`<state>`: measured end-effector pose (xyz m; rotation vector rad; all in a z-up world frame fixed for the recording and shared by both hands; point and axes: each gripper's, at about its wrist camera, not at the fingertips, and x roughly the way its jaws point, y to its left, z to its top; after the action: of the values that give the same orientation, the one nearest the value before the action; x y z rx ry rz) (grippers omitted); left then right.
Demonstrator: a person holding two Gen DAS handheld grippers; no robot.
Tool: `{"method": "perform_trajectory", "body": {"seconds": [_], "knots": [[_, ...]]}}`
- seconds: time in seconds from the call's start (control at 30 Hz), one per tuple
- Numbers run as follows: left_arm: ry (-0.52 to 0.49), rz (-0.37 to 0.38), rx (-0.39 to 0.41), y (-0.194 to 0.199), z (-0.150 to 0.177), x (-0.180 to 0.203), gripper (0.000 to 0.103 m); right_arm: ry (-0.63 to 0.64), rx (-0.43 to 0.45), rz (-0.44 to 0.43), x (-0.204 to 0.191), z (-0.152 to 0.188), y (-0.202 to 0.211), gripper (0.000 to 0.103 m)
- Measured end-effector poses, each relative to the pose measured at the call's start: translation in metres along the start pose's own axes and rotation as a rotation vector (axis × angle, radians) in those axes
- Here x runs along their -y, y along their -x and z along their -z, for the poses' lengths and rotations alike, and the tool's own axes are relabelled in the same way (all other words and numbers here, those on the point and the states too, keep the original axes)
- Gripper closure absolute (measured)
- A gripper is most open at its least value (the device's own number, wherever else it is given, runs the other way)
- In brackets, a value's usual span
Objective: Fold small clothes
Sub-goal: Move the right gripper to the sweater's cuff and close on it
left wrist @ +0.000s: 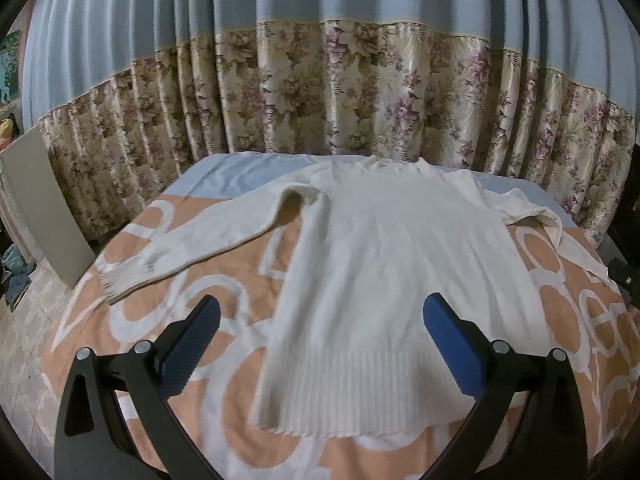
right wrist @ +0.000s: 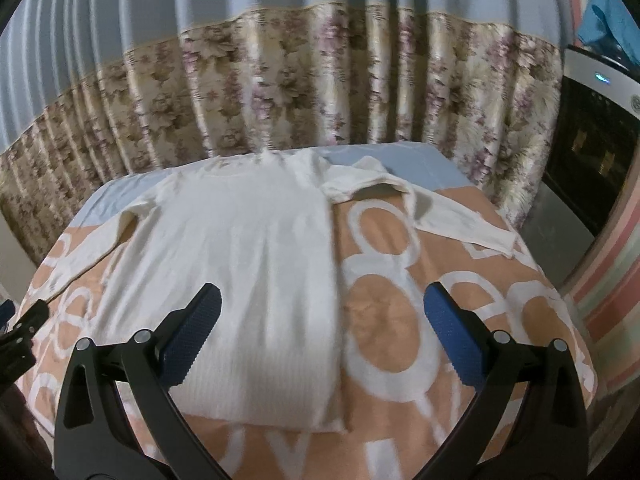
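Both hand-held grippers, left hand-held gripper (left wrist: 322,316) and right hand-held gripper (right wrist: 322,306), wide-jawed above sweater (left wrist: 384,264).

White sweater (right wrist: 240,248) laid flat on a patterned blanket (right wrist: 384,312)

The right gripper (right wrist: 320,324) is held wide open above the hem — nothing gripped; one sleeve (right wrist: 452,220) is bent outward, and a floral curtain (right wrist: 320,92) is seen behind.

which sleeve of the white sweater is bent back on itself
The right sleeve: it doubles over near the shoulder, then angles toward the bed's edge. The left sleeve runs out nearly straight to its ribbed cuff.
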<state>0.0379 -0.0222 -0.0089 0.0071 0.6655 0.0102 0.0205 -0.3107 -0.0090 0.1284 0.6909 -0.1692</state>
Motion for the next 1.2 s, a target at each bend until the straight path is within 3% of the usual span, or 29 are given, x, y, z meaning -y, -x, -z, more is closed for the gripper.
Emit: {"method": "perform_trajectory", "body": {"seconds": [0.57,0.73,0.9,1.03,1.2], "knots": [[-0.053,0.090,-0.042,-0.093,-0.023,0.092,0.001,-0.026,-0.012,0.240,0.143,-0.023,-0.086,0.003],[-0.098,0.052,-0.019,-0.108,-0.023,0.107,0.001,-0.083,-0.072,0.240,0.188,-0.028,-0.122,0.022],[-0.105,0.036,-0.031,-0.124,-0.023,0.111,0.001,-0.123,-0.115,0.270,0.222,-0.025,-0.154,0.023],[-0.106,0.029,-0.047,-0.135,-0.020,0.112,0.001,-0.163,-0.179,0.276,0.244,-0.019,-0.177,0.039],[-0.097,0.021,-0.064,-0.148,-0.019,0.112,0.001,-0.172,-0.203,0.278,0.256,-0.018,-0.192,0.042]]}}
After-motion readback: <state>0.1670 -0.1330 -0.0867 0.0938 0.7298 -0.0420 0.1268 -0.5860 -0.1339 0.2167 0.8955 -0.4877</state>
